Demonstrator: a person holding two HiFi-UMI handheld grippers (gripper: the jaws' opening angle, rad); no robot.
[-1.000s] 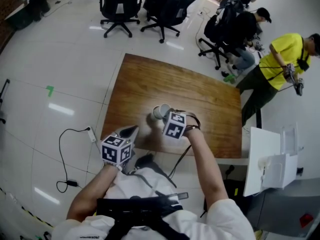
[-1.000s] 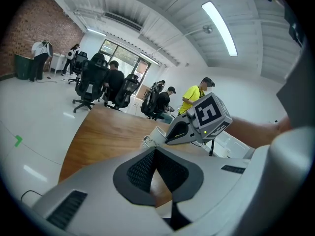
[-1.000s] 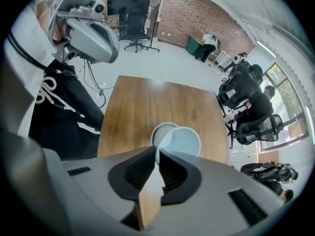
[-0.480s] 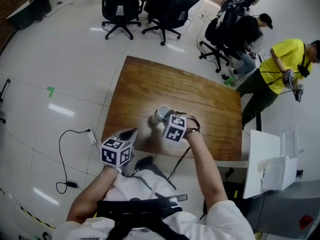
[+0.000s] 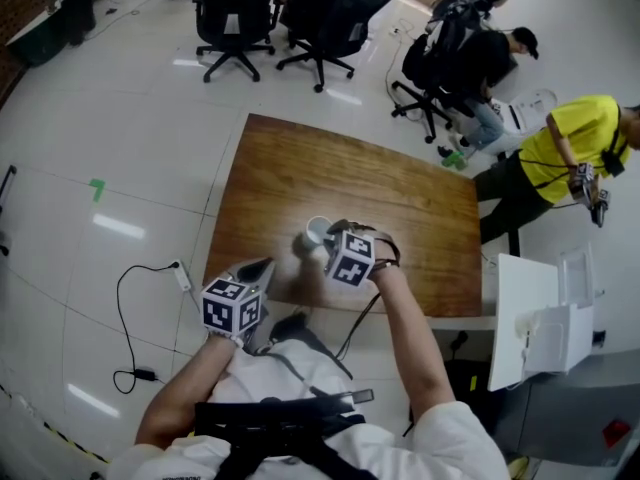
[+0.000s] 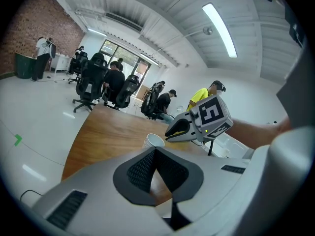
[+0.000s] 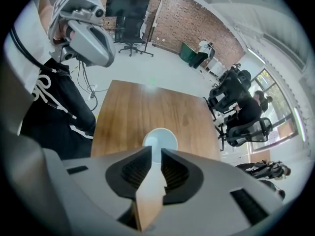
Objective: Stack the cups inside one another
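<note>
A white paper cup [image 5: 314,234] stands upright near the middle of the front part of the wooden table [image 5: 400,198]. In the right gripper view its mouth [image 7: 160,140] faces up, just past my jaws. My right gripper [image 5: 332,236] points steeply down over the cup's near rim. Its jaws have just been opening, and a narrow gap shows between the pads, which do not press on the cup. My left gripper [image 5: 264,266] hovers at the table's front left edge, short of the cup [image 6: 153,140]. Its tips [image 6: 155,150] meet with nothing between them.
Office chairs [image 5: 235,13] stand on the floor beyond the table. Seated and standing people [image 5: 560,143] are at the back right. A cable [image 5: 135,298] lies on the floor at the left. White boxes [image 5: 545,313] stand beside the table's right edge.
The right gripper has stayed over the cup and tilted slightly. The left gripper has kept its place.
</note>
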